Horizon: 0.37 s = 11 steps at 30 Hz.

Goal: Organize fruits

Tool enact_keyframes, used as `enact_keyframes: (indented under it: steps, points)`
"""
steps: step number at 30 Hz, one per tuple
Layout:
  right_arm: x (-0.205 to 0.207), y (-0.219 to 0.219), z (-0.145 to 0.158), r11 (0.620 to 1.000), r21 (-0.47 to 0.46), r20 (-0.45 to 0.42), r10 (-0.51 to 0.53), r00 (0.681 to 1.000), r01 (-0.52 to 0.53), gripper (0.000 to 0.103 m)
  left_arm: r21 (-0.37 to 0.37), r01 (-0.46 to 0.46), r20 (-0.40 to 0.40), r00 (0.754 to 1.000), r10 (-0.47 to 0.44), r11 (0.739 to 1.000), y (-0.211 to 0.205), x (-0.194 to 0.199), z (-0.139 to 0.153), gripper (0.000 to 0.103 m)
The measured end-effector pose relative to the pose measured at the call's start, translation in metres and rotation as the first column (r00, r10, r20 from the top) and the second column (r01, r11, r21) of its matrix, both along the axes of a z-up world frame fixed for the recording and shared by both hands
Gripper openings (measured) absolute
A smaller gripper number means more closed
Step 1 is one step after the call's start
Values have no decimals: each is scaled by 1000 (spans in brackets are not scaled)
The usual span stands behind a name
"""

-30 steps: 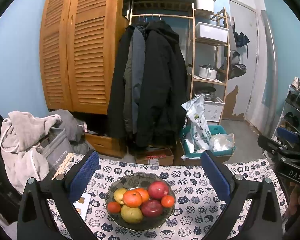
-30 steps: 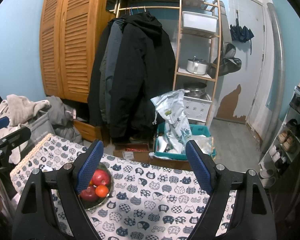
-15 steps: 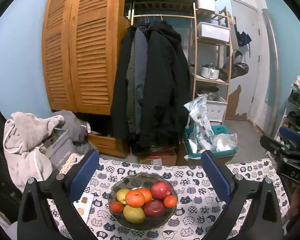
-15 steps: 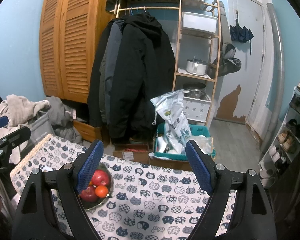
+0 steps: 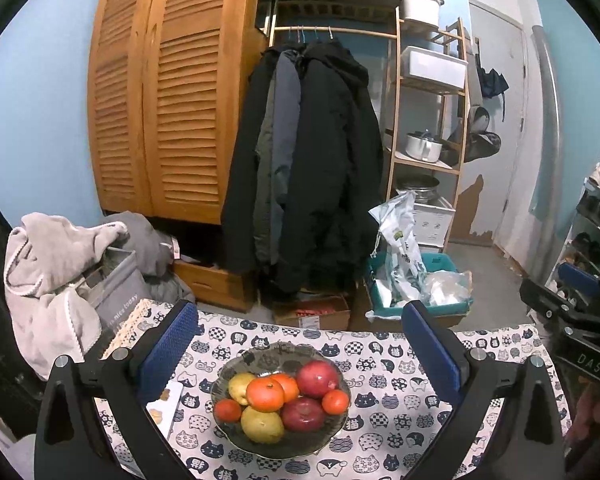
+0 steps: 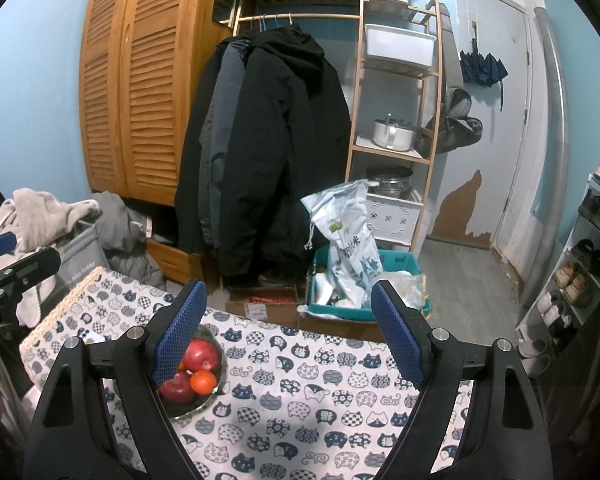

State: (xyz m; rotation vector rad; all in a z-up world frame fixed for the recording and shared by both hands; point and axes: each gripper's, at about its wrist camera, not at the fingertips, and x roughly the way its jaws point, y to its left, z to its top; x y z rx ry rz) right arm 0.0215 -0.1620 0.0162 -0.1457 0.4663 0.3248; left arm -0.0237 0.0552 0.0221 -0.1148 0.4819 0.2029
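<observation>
A dark glass bowl (image 5: 260,356) sits on the cat-print tablecloth (image 5: 380,432). It holds two red apples (image 5: 317,378), several oranges (image 5: 265,394) and two yellow pears (image 5: 261,425). My left gripper (image 5: 300,348) is open and empty, held above the bowl, which lies between its fingers. My right gripper (image 6: 286,324) is open and empty over the cloth to the right of the bowl (image 6: 204,400); its left finger hides part of the bowl. An apple (image 6: 198,355) and an orange (image 6: 203,382) show there.
A white card (image 5: 165,404) lies on the cloth left of the bowl. Beyond the table's far edge are a grey bag with clothes (image 5: 112,284), a coat rack (image 5: 312,168), a teal bin (image 5: 416,292) and a cardboard box (image 5: 312,314). A shoe rack (image 6: 584,256) stands at the right.
The left gripper has pulled back and risen slightly, so the bowl sits lower in its view. The right gripper has hardly moved. Both stay open.
</observation>
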Motion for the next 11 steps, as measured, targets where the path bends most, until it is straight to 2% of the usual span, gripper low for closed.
enact_keyframes:
  steps: [11]
  points:
    - [0,-1,1,1000,-2,1,0,1000,0,83,19,1,7,1000,-2,1000,-2,-1,1,103]
